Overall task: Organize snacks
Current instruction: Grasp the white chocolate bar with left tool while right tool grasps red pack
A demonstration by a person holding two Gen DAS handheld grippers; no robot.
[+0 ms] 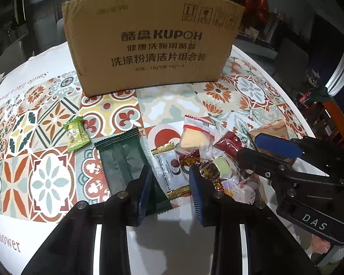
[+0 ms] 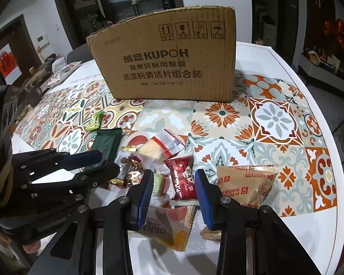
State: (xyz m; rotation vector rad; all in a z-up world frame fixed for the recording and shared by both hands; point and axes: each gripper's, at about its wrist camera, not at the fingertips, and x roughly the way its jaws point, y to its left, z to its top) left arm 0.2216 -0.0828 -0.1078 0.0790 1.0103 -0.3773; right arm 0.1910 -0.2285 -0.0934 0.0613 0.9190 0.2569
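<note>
My left gripper (image 1: 170,171) straddles the clear-wrapped pastry (image 1: 169,167), my right gripper (image 2: 174,178) the red snack packet (image 2: 182,178); both sets of jaws are narrowed, neither pinching yet. The pile's crowded, so I might snag the foil candy (image 1: 206,171) or crush something.

Left tool (image 1: 170,171) pitched steeply downward, blue-padded fingers (image 1: 146,183) parted, nothing clamped between them. Right tool (image 2: 174,176) angled down likewise, just beside it, fingers (image 2: 201,183) apart, gripping nothing. Both black frames side by side.
</note>
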